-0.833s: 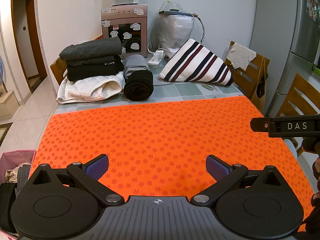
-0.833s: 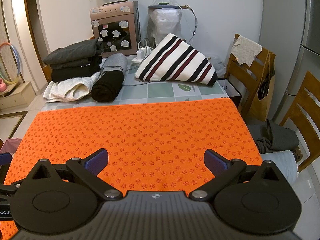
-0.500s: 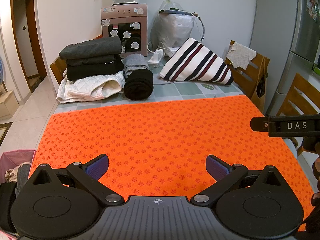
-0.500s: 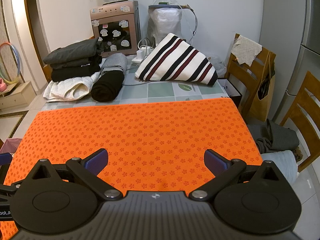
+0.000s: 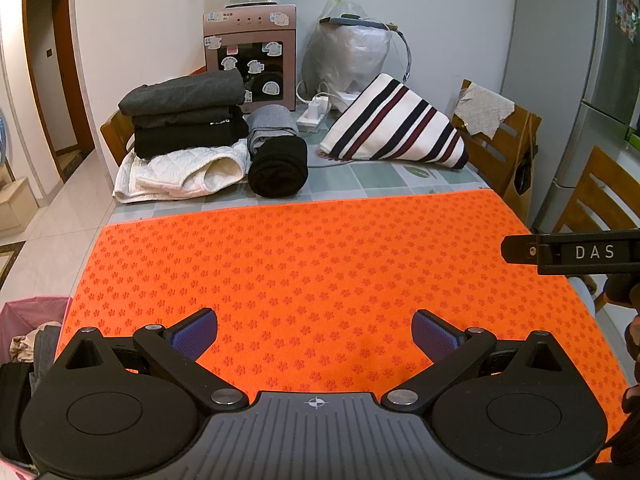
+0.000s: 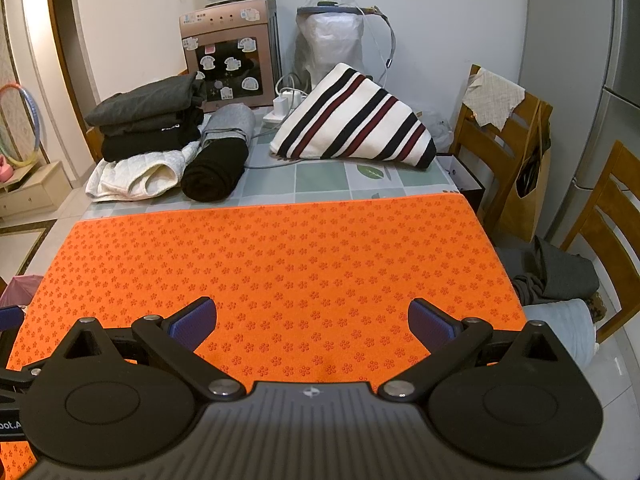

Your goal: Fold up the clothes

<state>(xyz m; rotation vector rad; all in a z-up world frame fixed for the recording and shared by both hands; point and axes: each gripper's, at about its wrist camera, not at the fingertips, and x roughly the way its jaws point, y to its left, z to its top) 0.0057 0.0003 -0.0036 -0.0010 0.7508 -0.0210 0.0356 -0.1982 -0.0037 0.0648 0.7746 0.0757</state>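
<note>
Both the left gripper (image 5: 315, 330) and right gripper (image 6: 312, 320), jaws wide apart and empty, hover over an orange mat (image 5: 320, 264) fronting folded clothes (image 5: 184, 120).

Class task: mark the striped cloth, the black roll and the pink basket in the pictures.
striped cloth (image 5: 394, 126): left wrist view, middle of its striped face.
black roll (image 6: 216, 170): right wrist view, middle of its top side.
pink basket (image 5: 24, 316): left wrist view, its pink wall.
</note>
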